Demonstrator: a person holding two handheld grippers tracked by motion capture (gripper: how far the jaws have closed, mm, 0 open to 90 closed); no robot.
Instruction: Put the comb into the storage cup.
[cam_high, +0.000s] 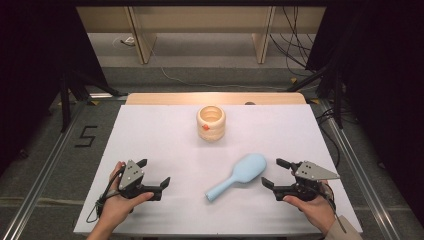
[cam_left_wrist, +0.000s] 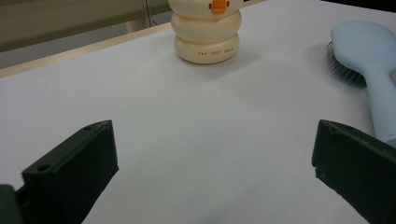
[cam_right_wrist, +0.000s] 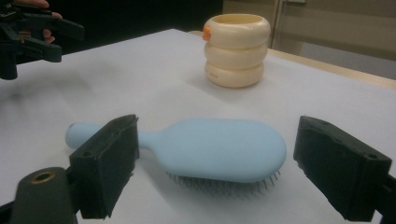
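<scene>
both grippers, left gripper (cam_high: 153, 174) and right gripper (cam_high: 274, 174), spread their fingers wide, holding nothing; blue hairbrush (cam_high: 240, 175) lies bristles-down, seemingly untouched, on the bench (cam_high: 165, 135).

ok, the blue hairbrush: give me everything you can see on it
The hairbrush is pale blue, smooth matte plastic by the look of it, with an oval head and a rounded handle. It lies bristles down on the white table, with fine dark bristles showing under the head's edge. In the high view the handle points toward the person's side and the left, the head toward the far right. It sits in front of the open right gripper, untouched, and apart from the cream ringed cup.
</scene>
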